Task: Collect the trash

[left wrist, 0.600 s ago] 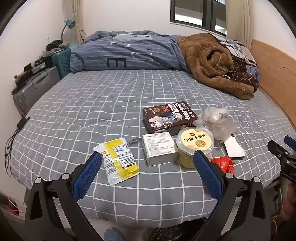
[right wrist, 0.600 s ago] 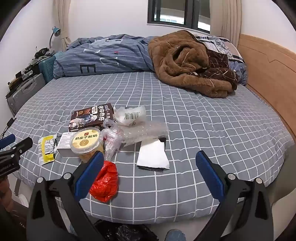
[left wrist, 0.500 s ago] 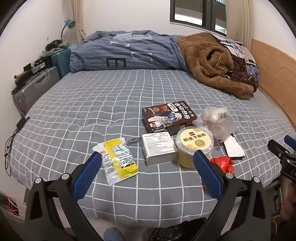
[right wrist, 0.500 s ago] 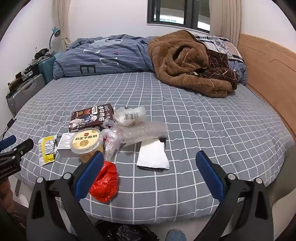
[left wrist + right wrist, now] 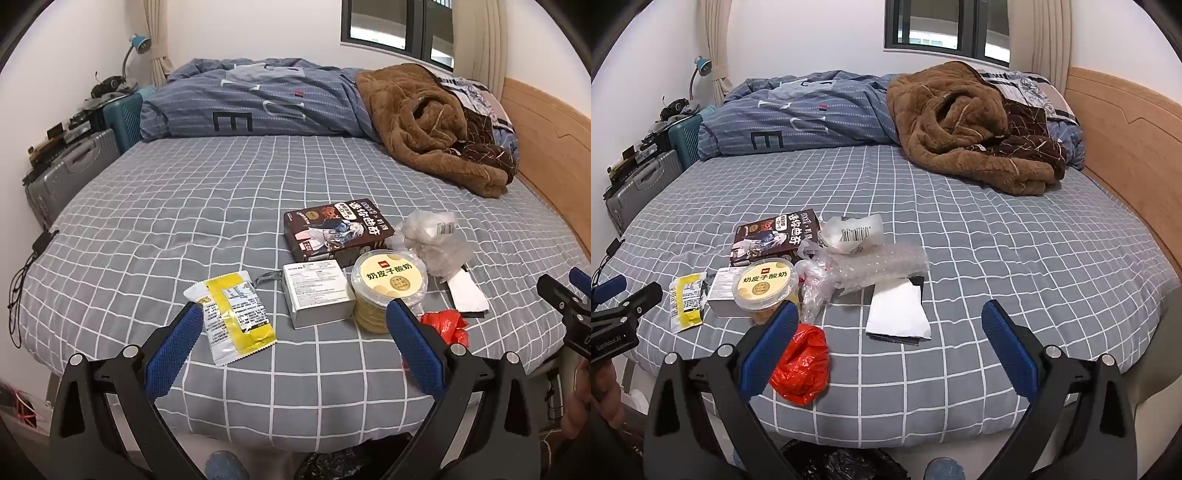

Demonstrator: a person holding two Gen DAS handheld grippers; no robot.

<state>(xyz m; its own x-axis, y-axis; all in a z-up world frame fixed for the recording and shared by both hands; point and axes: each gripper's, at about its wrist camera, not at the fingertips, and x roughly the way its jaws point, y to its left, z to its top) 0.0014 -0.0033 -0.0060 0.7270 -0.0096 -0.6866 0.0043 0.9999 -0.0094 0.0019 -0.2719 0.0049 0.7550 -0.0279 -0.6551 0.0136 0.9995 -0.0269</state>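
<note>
Nothing is being picked up yet, so the job looks like it is only starting. The left hand-held gripper (image 5: 291,328) is hanging over the near edge of the bed (image 5: 184,206) with its blue fingers spread wide and nothing between them. The right hand-held gripper (image 5: 886,325) is doing the same a little further along the bed, spread wide and holding nothing. All the trash is lying in one bunch on the checked sheet near that edge. The yellow snack packet (image 5: 232,314) is lying flat just past the left fingers. Beside it a small white box (image 5: 317,295) is touching a round yogurt tub (image 5: 388,284), and a dark cookie box (image 5: 336,230) is sitting just behind them. A crumpled clear plastic wrap (image 5: 864,266) is lying next to the tub, with a white paper (image 5: 897,314) beside it. A red plastic bag (image 5: 801,362) is sitting closest to the right fingers, so I think it is an easy first grab. A black trash bag (image 5: 842,461) is waiting on the floor below the bed edge, and every piece is yet to go in.
</note>
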